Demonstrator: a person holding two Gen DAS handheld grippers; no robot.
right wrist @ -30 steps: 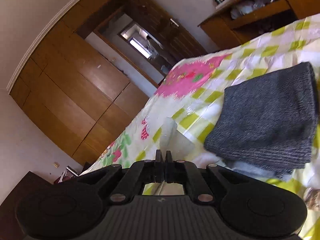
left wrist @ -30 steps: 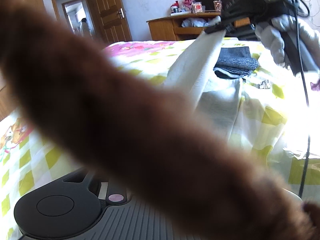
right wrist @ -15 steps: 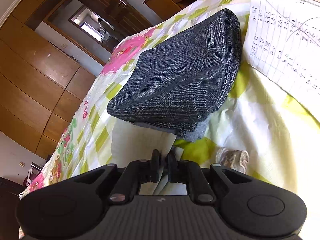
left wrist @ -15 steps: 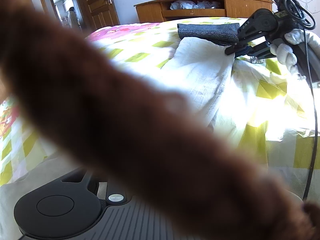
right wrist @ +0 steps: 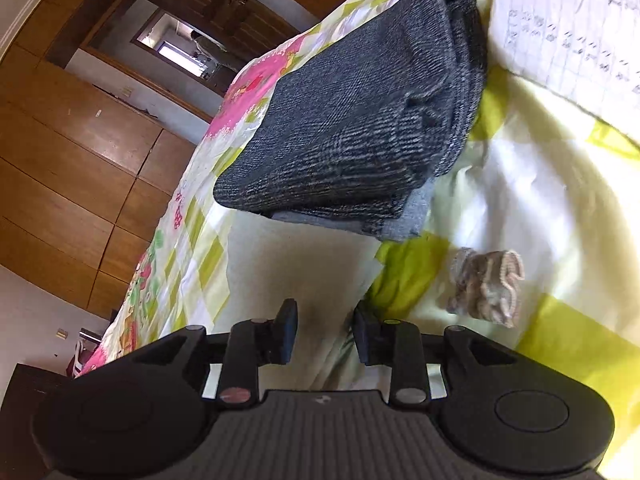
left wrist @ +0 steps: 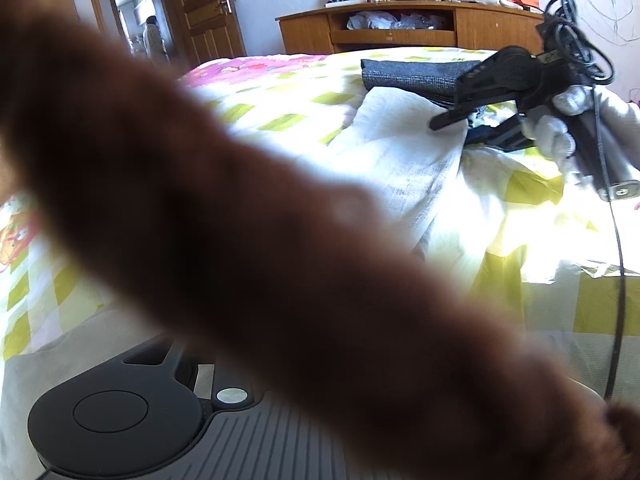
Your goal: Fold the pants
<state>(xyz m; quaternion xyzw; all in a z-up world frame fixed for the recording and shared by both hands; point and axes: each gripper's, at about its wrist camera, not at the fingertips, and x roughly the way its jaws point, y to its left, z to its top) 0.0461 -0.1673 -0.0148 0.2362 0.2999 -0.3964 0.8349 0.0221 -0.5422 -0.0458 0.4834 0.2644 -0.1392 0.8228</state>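
- A blurred brown mass [left wrist: 280,248], fuzzy and out of focus, runs slantwise across most of the left wrist view. It hides the left tool's fingers, so whether that tool is spread or pressed together cannot be told.
- Only the left tool's black housing shows, low in that view, with pale cloth under it.
- The right tool [right wrist: 325,334] has its fingers [right wrist: 289,330] spread apart with nothing pinched between them, poised just over pale fabric.
- That fabric is the white pants [left wrist: 404,160], lying in a loose rumpled spread on the bed [left wrist: 280,116]. How they are laid, and where waist and legs are, is hard to make out; the near part is behind the brown mass.
- In the left wrist view the right tool [left wrist: 460,118] sits at the far edge of the pants, held by a white-gloved hand [left wrist: 556,136], with a black cable hanging beside it.
- A small crumpled beige scrunchie [right wrist: 486,288] lies on the bedspread just right of the right tool.
- Just beyond the pants rests a folded dark grey garment [right wrist: 360,128], stacked over a lighter grey-blue layer.
- A sheet of lined paper [right wrist: 572,28] with handwriting lies past it, cut off by the frame.
- Farthest back, a wooden cabinet [left wrist: 404,26] has an open shelf holding pale bundled items, too small to identify; jars and trinkets stand on top.
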